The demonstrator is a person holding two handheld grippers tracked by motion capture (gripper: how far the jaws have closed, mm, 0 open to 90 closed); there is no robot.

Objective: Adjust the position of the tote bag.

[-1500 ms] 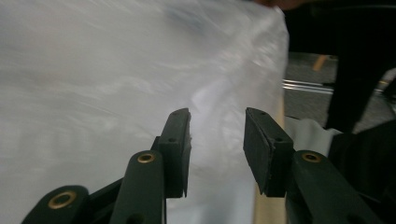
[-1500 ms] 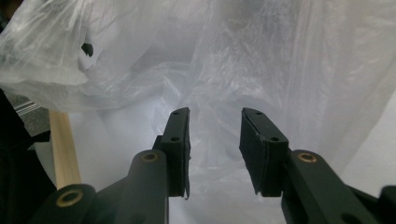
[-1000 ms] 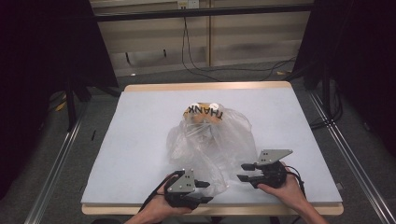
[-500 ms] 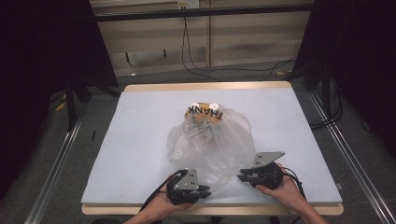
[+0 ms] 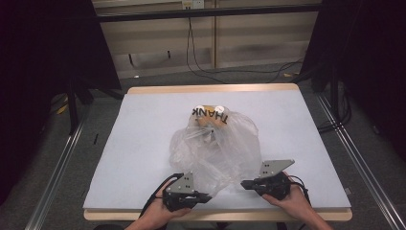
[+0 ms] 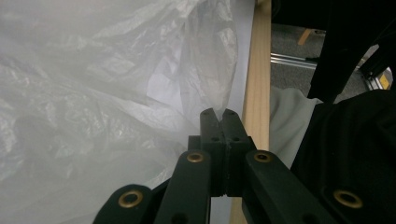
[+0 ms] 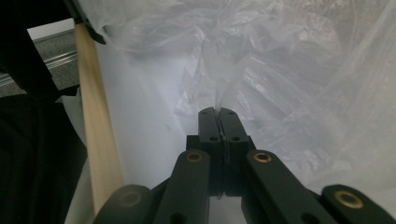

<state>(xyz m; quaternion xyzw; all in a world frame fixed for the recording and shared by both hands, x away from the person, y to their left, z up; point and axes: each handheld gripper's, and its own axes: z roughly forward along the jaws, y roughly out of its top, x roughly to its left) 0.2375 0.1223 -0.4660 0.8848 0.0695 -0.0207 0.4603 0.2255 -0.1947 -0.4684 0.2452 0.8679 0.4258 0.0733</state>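
Observation:
A crumpled clear plastic bag (image 5: 215, 148) lies on the white table (image 5: 143, 124); its far end bears the black word THANK over a yellow patch. My left gripper (image 5: 207, 196) lies at the bag's near left edge. Its jaws have just been closing, and in the left gripper view they meet at the tips (image 6: 217, 113) with a fold of the film (image 6: 210, 84) pinched between them. My right gripper (image 5: 244, 184) is at the near right edge and has just closed as well. It pinches a thin strand of the bag (image 7: 289, 60) at its tips (image 7: 218, 111).
The table's wooden front edge (image 5: 215, 214) runs just behind both grippers, also seen as a pale strip (image 6: 259, 70) (image 7: 93, 140). Dark curtains stand left and right of the table, with cables on the floor beyond its far side.
Both pairs of jaws have closed from about half open onto the near edge of the bag. The hands have hardly shifted, and the film near them has bunched slightly.

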